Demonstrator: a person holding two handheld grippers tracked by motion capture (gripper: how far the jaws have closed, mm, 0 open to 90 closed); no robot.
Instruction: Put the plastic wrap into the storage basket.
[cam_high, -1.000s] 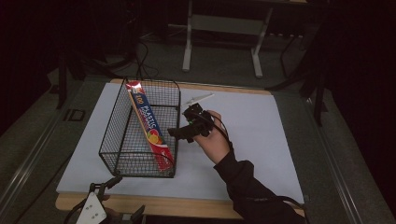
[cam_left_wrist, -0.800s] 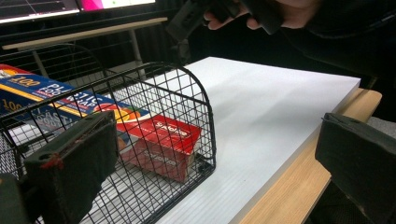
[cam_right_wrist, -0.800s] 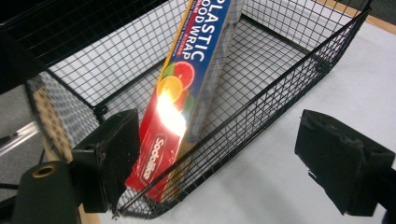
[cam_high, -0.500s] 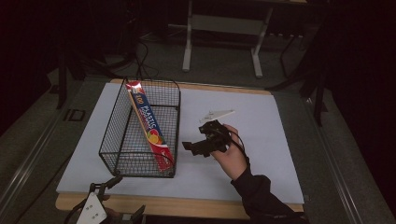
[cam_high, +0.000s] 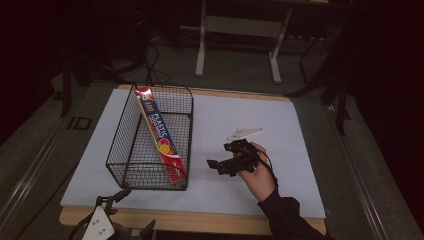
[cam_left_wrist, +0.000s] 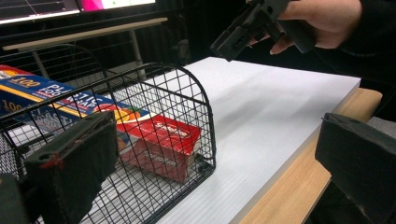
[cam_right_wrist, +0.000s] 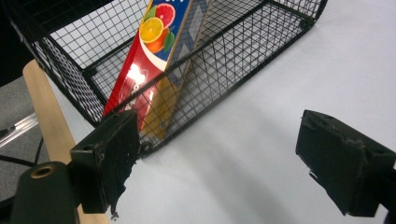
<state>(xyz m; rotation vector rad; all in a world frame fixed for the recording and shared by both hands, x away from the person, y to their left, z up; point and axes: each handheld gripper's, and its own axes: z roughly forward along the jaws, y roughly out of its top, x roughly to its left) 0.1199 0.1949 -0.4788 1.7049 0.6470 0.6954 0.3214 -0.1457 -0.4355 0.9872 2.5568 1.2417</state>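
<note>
A black wire basket stands on the left half of the white table. Inside it a long plastic-wrap box leans slantwise, its red end with fruit print low at the near corner. My right gripper hovers over the bare table to the right of the basket, apart from it, pointing toward its near corner. In the right gripper view, the right gripper is open with nothing between the jaws, facing the basket and box. My left gripper sits at the front table edge below the basket, open and empty.
The white table top spreads to the right of the basket. A wooden strip runs along the front edge. A metal table frame stands on the floor behind. In the left gripper view the right gripper hangs above the table.
My right hand has carried its gripper rightward and toward the front edge, away from the basket's side. The left gripper, basket and box have not moved.
</note>
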